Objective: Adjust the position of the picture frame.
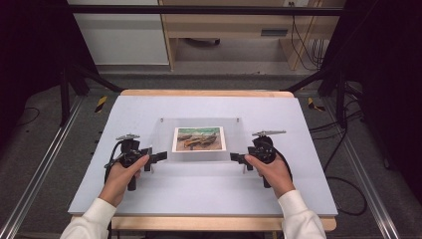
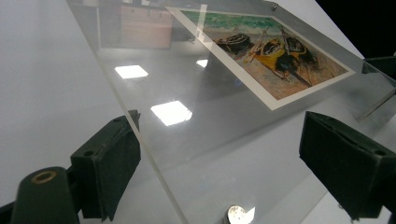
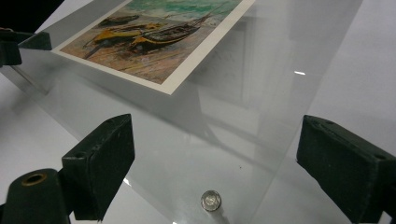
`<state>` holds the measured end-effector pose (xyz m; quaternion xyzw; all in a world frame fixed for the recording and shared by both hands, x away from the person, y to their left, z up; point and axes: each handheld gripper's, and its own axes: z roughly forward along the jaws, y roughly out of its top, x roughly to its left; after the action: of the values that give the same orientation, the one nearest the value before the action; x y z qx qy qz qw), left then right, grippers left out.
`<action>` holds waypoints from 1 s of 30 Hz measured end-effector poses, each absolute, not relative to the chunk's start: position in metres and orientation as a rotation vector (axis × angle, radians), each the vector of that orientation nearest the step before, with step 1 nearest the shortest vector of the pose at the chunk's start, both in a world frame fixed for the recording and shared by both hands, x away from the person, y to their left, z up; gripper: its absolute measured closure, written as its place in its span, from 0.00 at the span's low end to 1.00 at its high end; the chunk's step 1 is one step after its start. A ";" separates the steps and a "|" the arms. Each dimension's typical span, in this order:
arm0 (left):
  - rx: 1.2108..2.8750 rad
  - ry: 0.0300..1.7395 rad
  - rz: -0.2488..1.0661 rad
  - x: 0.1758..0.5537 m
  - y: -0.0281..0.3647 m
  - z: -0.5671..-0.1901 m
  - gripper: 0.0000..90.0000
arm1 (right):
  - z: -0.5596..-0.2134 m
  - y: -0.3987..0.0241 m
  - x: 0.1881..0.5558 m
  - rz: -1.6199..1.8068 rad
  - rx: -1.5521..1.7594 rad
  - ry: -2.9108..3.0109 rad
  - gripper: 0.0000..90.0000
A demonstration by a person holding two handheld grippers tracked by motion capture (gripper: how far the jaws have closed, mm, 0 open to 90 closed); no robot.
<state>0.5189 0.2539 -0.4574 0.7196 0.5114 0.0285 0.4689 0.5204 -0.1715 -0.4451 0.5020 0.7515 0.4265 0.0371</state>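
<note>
High view: a pale grey table top (image 1: 209,191) edged in light wood sits inside a black metal frame, on a grey carpeted floor (image 1: 45,149) with yellow-and-black tape marks near the table's far corners. Beyond the far edge stand a white cabinet (image 1: 122,35) and a light wooden shelf unit (image 1: 234,25), with dark cables hanging down at the far right.

In the middle of the table lies a clear acrylic sheet (image 1: 199,158) on small metal standoffs, one at each corner. A picture of boats on a beach (image 1: 198,139) lies flat at the sheet's centre, its white border showing all round; whether it sits on or under the sheet I cannot tell.

The left gripper (image 1: 155,156) is held by a hand in a white sleeve at the sheet's near left corner. In the left gripper view, its jaws stand wide apart, with the sheet's edge running up between them; one jaw is just beside that edge, and nothing is clamped. A standoff head (image 2: 236,214) shows near the bottom of that view.

The right gripper (image 1: 238,158) is held at the near right corner, mirroring the other. In the right gripper view its jaws are also spread wide, the corner of the sheet and a round standoff head (image 3: 211,200) lying between them, with neither jaw touching the sheet. Ceiling lights reflect as bright patches on the acrylic.
</note>
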 end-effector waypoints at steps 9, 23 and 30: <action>1.764 1.255 0.074 0.520 0.253 -0.458 0.13 | -0.447 -0.172 0.523 1.319 1.567 2.319 0.11; 1.769 1.256 0.064 0.521 0.254 -0.458 0.13 | -0.449 -0.170 0.526 1.334 1.591 2.339 0.10; 1.762 1.254 0.038 0.523 0.253 -0.460 0.13 | -0.448 -0.170 0.526 1.323 1.592 2.338 0.10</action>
<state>0.5226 0.2526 -0.4595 0.7189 0.5119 0.0155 0.4700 0.5260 -0.1697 -0.4482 0.5097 0.7487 0.4238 0.0095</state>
